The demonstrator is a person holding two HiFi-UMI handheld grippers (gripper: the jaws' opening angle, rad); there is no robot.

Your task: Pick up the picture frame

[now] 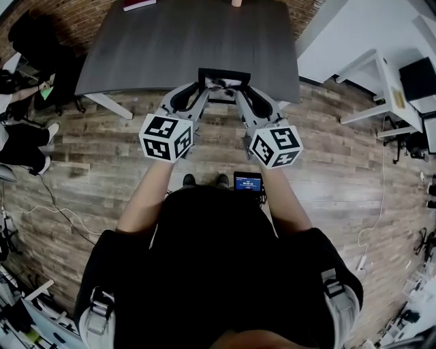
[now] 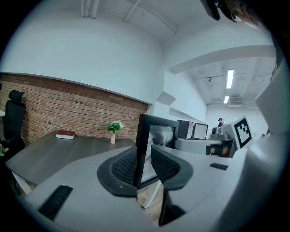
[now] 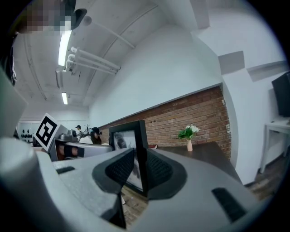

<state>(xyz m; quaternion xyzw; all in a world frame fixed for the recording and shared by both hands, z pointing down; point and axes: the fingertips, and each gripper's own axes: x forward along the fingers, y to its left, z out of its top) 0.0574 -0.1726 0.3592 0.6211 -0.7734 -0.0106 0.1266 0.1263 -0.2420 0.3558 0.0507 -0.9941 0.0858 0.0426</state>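
Note:
A black picture frame (image 1: 223, 83) hangs in the air just off the near edge of the dark table (image 1: 184, 41), held upright between my two grippers. My left gripper (image 1: 201, 93) is shut on the frame's left side; in the left gripper view its black pads (image 2: 122, 167) clamp the frame's (image 2: 156, 136) edge. My right gripper (image 1: 240, 94) is shut on the right side; in the right gripper view its pads (image 3: 156, 170) press the frame's (image 3: 131, 140) border. A photo shows behind the glass.
A red book (image 1: 139, 5) and a small vase with a plant (image 2: 113, 129) stand at the table's far side. A white desk (image 1: 381, 82) is at the right. A seated person (image 1: 20, 109) is at the left. Wooden floor (image 1: 88, 170) lies below.

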